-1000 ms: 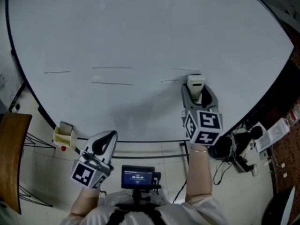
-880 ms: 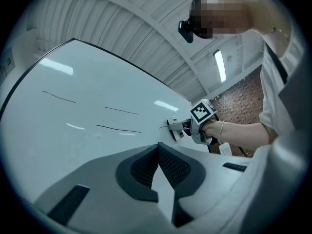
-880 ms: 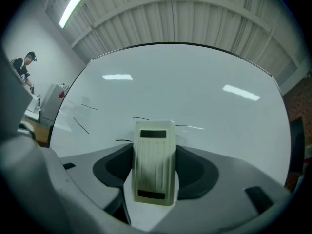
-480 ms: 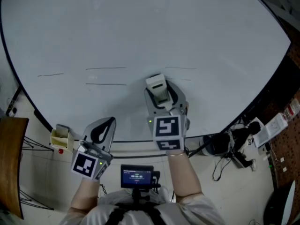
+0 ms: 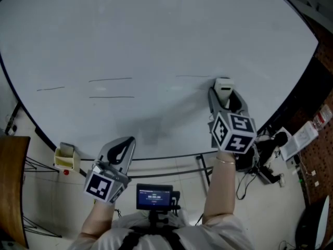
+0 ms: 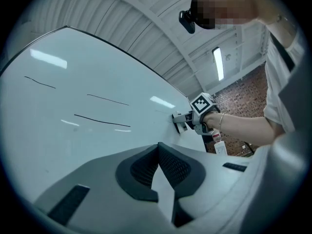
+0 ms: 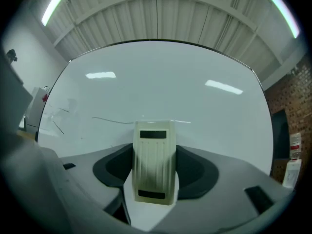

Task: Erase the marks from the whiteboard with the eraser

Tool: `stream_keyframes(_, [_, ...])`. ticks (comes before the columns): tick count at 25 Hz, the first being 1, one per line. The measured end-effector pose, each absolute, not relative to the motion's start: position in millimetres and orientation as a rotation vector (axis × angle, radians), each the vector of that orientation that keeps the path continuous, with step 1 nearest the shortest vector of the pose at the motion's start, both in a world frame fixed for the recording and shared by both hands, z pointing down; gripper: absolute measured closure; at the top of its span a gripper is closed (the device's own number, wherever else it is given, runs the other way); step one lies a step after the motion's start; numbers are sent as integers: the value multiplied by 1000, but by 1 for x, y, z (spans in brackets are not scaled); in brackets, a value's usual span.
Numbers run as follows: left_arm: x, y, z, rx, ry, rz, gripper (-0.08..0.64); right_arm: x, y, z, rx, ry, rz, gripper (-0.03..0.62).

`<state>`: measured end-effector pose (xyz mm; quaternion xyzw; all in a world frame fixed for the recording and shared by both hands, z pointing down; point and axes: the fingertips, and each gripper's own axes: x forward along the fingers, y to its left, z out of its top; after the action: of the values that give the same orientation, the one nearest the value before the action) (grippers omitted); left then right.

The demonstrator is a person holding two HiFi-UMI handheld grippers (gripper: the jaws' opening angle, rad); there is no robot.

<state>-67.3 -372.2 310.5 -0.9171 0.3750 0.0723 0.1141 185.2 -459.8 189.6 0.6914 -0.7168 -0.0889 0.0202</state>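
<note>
- The right tongs [image 5: 225,99] are clamped on a cream eraser [image 5: 223,85], one jaw on each of its long sides.
- In the right gripper view the eraser [image 7: 154,162] sits squarely between the jaws of the right tongs [image 7: 154,177]. Its long axis runs along the jaws, pointing away from the hand and toward the whiteboard [image 7: 161,82].
- A dark band crosses the eraser near each end, and fine ridges run lengthwise between the bands.
- In the head view the eraser's far end lies on the right half of the whiteboard [image 5: 156,35], at the right end of a faint thin line [image 5: 190,76]. From the left gripper view it looks pressed against the board surface.
- More thin dark marks lie to the left of it: a long stroke [image 5: 110,79], a second one just beneath [image 5: 111,97], and a short one [image 5: 50,88] further left.
- The left tongs [image 5: 120,149] are held low, near the bottom edge of the board and well apart from the marks, tips pointing up toward the board.
- In the left gripper view the left tongs [image 6: 158,162] have their ribbed pads meeting at the tips with nothing between them.
- That view also shows the right tongs [image 6: 184,123] across the board, beyond the strokes [image 6: 108,99].
- A small yellow tray [image 5: 65,155] hangs at the board's lower left edge.
- A small lit screen [image 5: 154,197] sits in front of the person's chest.
</note>
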Motion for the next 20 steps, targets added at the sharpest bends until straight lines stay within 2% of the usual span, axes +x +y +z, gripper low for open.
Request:
stream_keyframes(6, [-79, -369, 310, -2681, 1121, 238, 554, 114, -457, 166, 2049, -2187, -479, 342])
stream_keyframes(13, [-93, -371, 315, -2682, 1158, 257, 554, -25, -449, 219, 1637, -2243, -643, 341])
stream_keyframes(18, [-107, -369, 317, -2681, 1176, 261, 554, -35, -412, 220, 1565, -2418, -773, 339])
stream_keyframes(20, [-114, -369, 315, -2671, 1181, 277, 554, -21, -400, 218, 1636, -2505, -705, 339])
